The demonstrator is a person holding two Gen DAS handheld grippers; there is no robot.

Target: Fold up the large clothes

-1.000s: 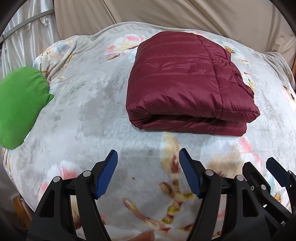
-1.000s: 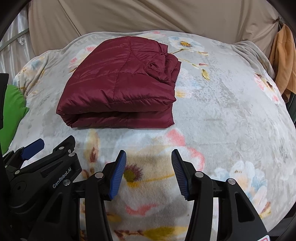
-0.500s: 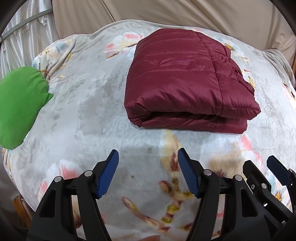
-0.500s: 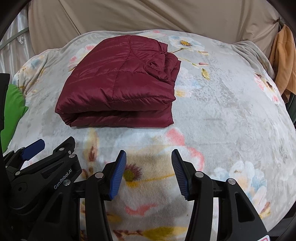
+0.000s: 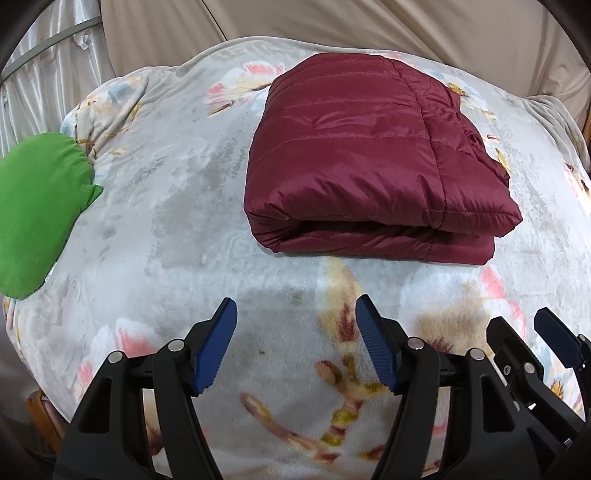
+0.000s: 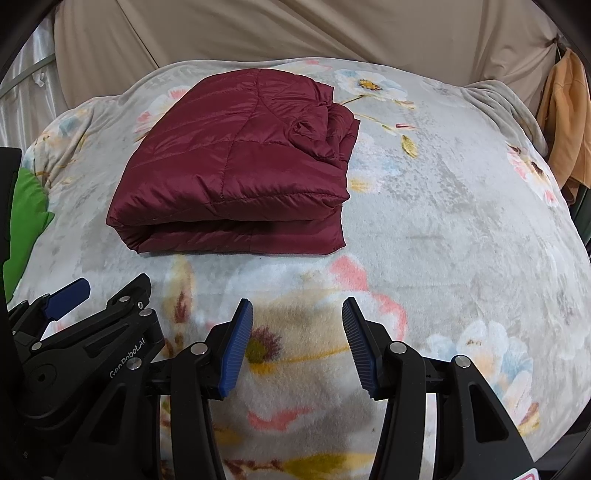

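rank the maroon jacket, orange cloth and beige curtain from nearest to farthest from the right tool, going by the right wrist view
1. Folded maroon jacket: on the floral blanket, ahead and slightly left of the right tool.
2. Orange cloth: hanging at the far right, past the blanket's edge.
3. Beige curtain: backdrop behind the blanket, farthest.

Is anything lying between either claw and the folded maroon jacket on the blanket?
Nothing visible. Only bare floral blanket lies between the open left claw, the open right claw and the maroon jacket. The green cushion sits off to the left, clear of both paths.
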